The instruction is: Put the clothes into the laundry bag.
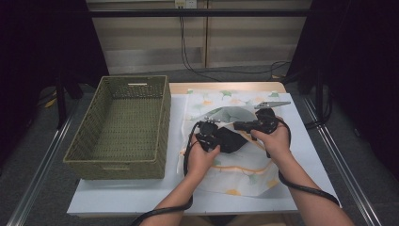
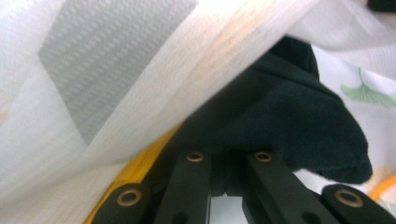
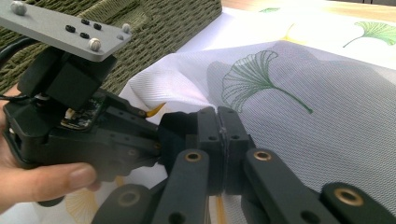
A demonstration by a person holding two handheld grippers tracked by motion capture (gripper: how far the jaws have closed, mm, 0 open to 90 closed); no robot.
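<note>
The white ginkgo-print cloth (image 1: 244, 160) is spread on the counter (image 1: 117, 197) beside a green wicker basket (image 1: 122, 127), with a dark garment (image 1: 230, 140) lying on it. The left gripper (image 1: 207, 136) fingers are clenched on the cloth edge over the garment, seen from the left gripper view. The right gripper (image 3: 223, 135) fingers are clenched on cloth. No writing is legible.

Bright overhead light on the table (image 1: 141, 200), dark surroundings. Blown-out glare and soft blur on the sheer cloth (image 2: 140, 93) up close.
</note>
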